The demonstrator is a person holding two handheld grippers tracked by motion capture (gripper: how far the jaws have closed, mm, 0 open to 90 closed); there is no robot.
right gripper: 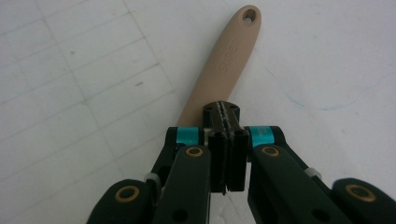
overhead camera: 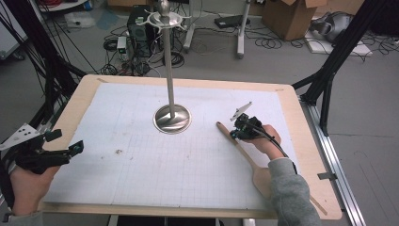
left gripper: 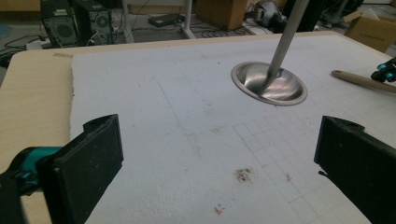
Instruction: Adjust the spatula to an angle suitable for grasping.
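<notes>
— Spatula [right gripper: 224, 60] position?
— Flat on the bench [overhead camera: 70, 113], right of the metal stand [overhead camera: 172, 117], handle under the right gripper [right gripper: 225, 112].
— Fingers?
— Right pair pressed together above the handle; left gripper [left gripper: 219, 154] fingers wide apart.
— Writing?
— Embossed on handle, unreadable.

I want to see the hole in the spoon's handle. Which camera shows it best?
The right gripper view: the wooden spoon handle is close, its hole plain at the tip. The high view shows the whole spoon, too small for the hole. The left gripper view catches just a handle piece at its edge.
</notes>
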